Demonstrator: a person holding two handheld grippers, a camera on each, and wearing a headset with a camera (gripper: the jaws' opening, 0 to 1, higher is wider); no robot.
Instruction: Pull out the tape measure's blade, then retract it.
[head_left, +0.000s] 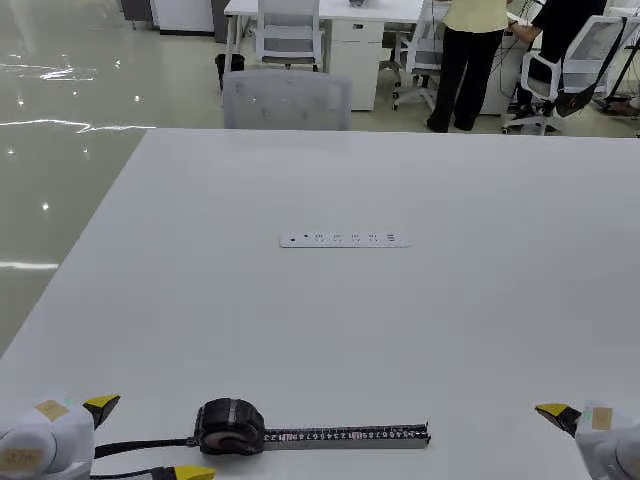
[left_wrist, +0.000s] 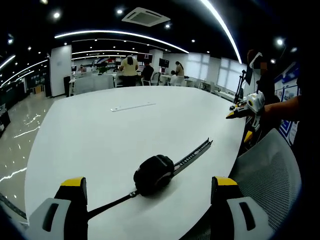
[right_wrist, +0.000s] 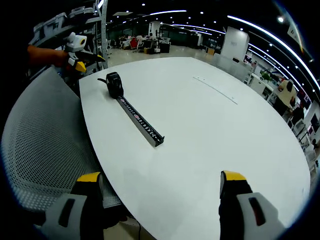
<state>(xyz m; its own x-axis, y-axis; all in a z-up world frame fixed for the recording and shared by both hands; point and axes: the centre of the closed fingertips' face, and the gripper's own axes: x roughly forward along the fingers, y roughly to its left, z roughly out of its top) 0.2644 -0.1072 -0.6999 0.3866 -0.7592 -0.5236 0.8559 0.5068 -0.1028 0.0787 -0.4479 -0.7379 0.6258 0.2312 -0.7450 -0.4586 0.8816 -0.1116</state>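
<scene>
Now, mind the table's (head_left: 400, 330) near edge first. The tape measure (head_left: 300, 432) lies along it, and a clumsy nudge could tip it onto the chair mesh (right_wrist: 45, 150) below.

Your left gripper (head_left: 150, 438) stands spread and empty, just left of the case (head_left: 229, 427). Your right gripper (right_wrist: 161, 176) is also spread and empty, well apart from the right end of the blade (head_left: 345, 435).

If you free the blade with the case unheld, it could whip back and skid the case sideways. The strap (head_left: 140, 446) runs between your left jaws. Closing on it instead of the case would give you poor control.

The case's lock button is too small to make out. The head view cuts off your right gripper's near jaw.
</scene>
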